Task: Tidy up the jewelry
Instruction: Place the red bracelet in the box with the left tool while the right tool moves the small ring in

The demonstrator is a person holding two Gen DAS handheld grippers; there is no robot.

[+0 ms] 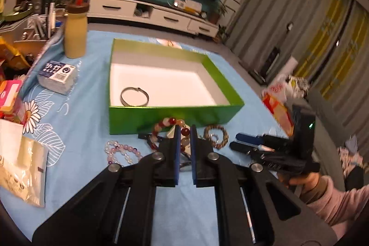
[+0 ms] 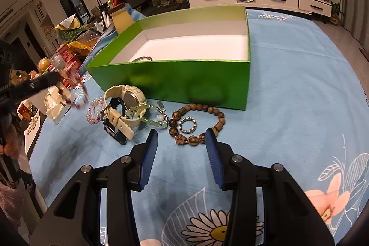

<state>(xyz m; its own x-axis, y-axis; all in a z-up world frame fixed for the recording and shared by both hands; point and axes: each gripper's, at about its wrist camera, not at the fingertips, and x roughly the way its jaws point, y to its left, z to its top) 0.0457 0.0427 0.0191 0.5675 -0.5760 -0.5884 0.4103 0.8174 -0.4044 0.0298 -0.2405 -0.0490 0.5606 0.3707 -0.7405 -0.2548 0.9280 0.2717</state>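
My left gripper (image 1: 185,130) is shut on a red and pale bead bracelet (image 1: 171,120), which it holds just in front of the green box (image 1: 175,108). In the right wrist view that bracelet (image 2: 78,98) hangs blurred at the left. A metal bangle (image 1: 134,96) lies inside the box. My right gripper (image 2: 182,137) stands open just before a brown wooden bead bracelet (image 2: 198,123), which rings a small sparkly ring (image 2: 188,125). A white watch (image 2: 129,98), a pale green bead bracelet (image 2: 147,117) and a pink crystal bracelet (image 2: 95,110) lie on the blue cloth.
A yellow bottle (image 1: 75,31), a tissue pack (image 1: 57,76) and a plastic bag (image 1: 20,167) sit left of the box, beside more clutter. A person's pink sleeve (image 1: 341,202) is at the right. A black band (image 2: 115,130) lies under the watch.
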